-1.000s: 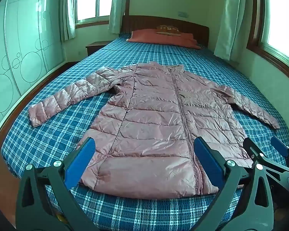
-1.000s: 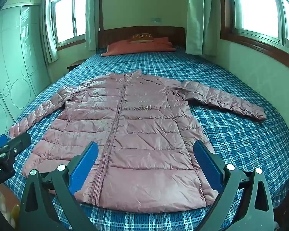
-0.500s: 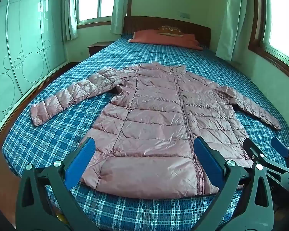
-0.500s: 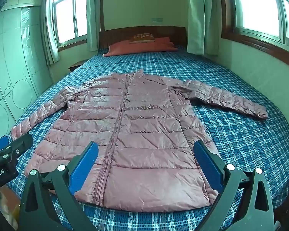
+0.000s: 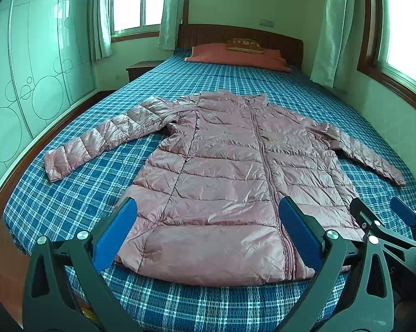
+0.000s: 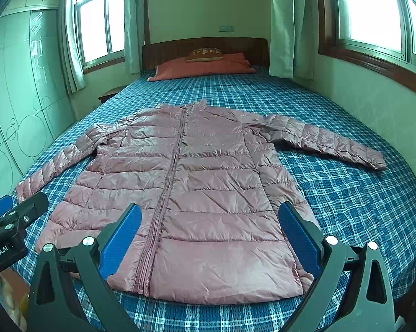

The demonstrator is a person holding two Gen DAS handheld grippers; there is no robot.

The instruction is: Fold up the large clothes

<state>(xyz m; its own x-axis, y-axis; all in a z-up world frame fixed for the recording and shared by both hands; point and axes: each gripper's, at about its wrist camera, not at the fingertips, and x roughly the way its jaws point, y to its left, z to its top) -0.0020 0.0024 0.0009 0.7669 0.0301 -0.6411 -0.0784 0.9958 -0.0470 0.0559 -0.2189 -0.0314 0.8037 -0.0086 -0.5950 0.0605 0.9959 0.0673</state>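
A pink quilted puffer jacket lies flat and zipped on the blue plaid bed, hem toward me, both sleeves spread out. It also shows in the right wrist view. My left gripper is open and empty, held above the hem near the bed's foot. My right gripper is open and empty, also above the hem. The right gripper shows at the right edge of the left wrist view; the left gripper shows at the left edge of the right wrist view.
An orange pillow lies by the wooden headboard. A wardrobe with circle patterns stands left. A small nightstand sits at the bed's far left. Curtained windows are behind and at right.
Both grippers have risen and drawn back slightly, so the jacket sits a little lower in both views. The jacket has not moved.
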